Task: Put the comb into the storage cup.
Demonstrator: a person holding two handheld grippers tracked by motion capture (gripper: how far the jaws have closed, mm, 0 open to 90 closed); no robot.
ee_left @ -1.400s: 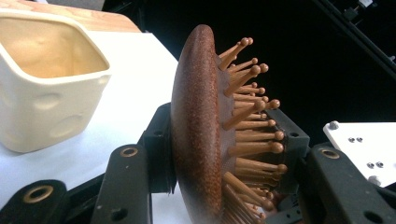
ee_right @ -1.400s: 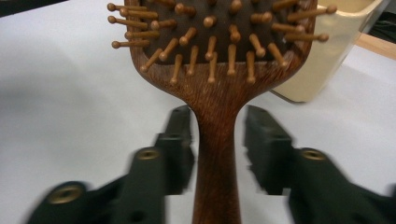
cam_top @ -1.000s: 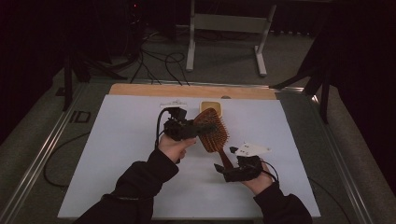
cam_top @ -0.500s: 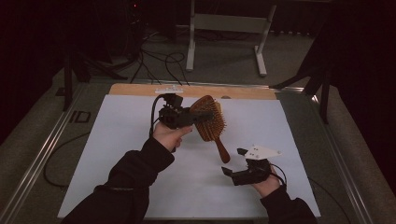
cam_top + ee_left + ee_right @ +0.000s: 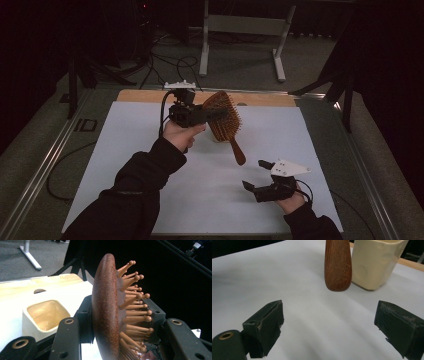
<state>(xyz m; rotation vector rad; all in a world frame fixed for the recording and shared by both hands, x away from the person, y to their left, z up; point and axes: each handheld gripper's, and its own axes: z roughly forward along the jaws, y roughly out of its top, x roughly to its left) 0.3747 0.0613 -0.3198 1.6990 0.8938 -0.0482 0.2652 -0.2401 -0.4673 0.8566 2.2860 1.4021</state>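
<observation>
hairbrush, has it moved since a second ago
Yes. The hairbrush, clamped in the left gripper, has risen off the white mat toward its far wooden edge.

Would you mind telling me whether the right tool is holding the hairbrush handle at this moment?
No, the right tool stands open with nothing between its jaws, and the hairbrush handle hangs farther off, above the white table.

The reddish-brown wooden paddle hairbrush [image 5: 226,119] with round-tipped wooden bristles sits just above the centre of the high view, lifted off the white sheet. Its oval head is upright and edge-on in the left gripper view, bristles facing right, and its tapered handle hangs down toward lower right.
</observation>
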